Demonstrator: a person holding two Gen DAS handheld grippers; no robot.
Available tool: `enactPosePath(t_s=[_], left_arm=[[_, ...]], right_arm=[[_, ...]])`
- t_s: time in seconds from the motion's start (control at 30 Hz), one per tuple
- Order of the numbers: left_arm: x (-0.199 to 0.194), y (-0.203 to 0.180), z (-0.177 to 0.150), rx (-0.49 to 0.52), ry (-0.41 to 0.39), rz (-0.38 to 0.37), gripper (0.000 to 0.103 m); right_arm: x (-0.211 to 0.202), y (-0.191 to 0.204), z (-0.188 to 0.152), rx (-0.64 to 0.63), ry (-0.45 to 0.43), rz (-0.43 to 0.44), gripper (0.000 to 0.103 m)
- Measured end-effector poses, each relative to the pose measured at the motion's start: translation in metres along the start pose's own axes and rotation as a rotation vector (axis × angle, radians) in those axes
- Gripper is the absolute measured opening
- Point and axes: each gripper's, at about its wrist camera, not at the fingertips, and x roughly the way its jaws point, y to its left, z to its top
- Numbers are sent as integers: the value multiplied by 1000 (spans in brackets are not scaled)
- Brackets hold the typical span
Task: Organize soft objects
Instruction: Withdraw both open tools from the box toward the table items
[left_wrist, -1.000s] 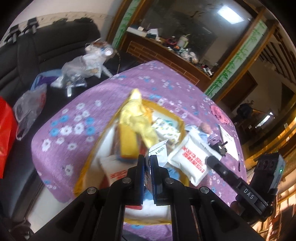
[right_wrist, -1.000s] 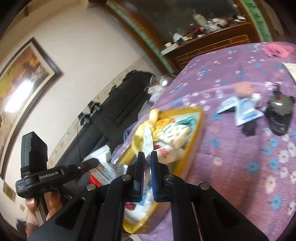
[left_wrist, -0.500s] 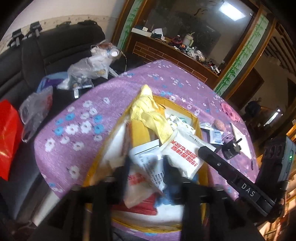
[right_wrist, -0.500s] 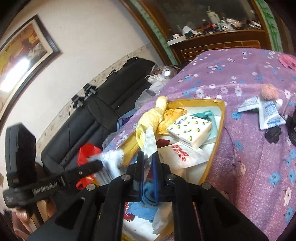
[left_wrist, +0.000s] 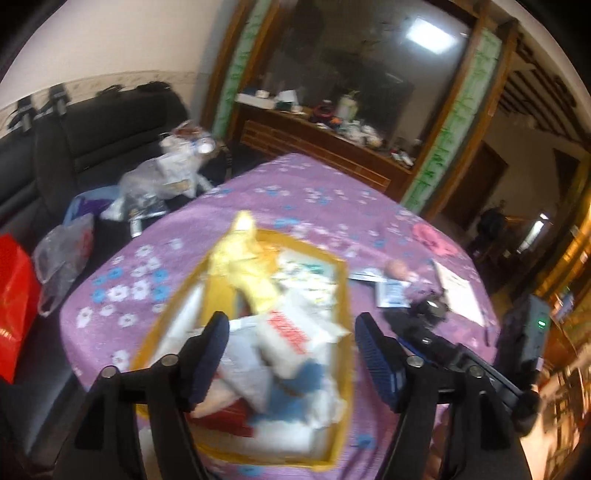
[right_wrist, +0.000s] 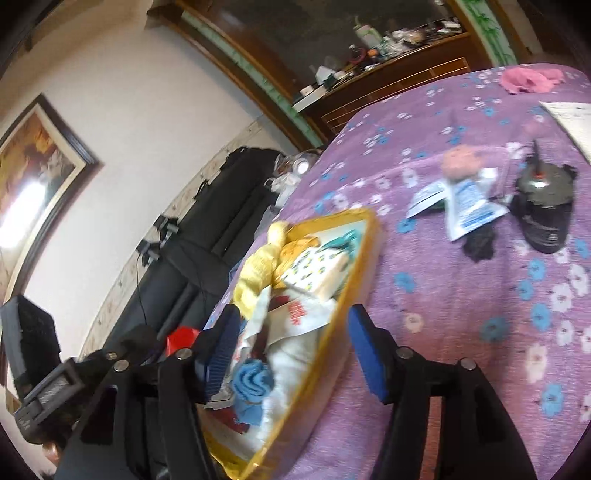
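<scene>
A yellow-rimmed tray on the purple table holds a heap of soft things: a yellow cloth, a white pack with red print, a blue cloth and white wrapping. My left gripper hangs over the tray's near end, its jaws opening, with nothing pressed between the pads. In the right wrist view my right gripper straddles the tray's rim, jaws opening too and holding nothing. The blue cloth and a spotted tissue pack lie inside.
On the flowered tablecloth to the right of the tray lie small packets, a black device, a pink ball, paper and a pink cloth. A black sofa with plastic bags and a red bag stands left.
Both grippers were shut on white wrapping above the tray. The left opened first, then the right, and the wrapping lies among the things in the tray. Both views have drawn back slightly.
</scene>
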Motion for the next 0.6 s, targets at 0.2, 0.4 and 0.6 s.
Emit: enactPosePath(t_s=[0.2, 0.4, 0.6], left_arm=[[12, -40, -3, 67, 39, -44, 77], [35, -61, -6, 96, 95, -57, 77], [56, -77, -4, 117, 138, -71, 77]], right_arm=[[-17, -27, 5, 32, -19, -23, 73], [-29, -53, 11, 39, -17, -77, 74], [-43, -72, 32, 22, -21, -177, 74]])
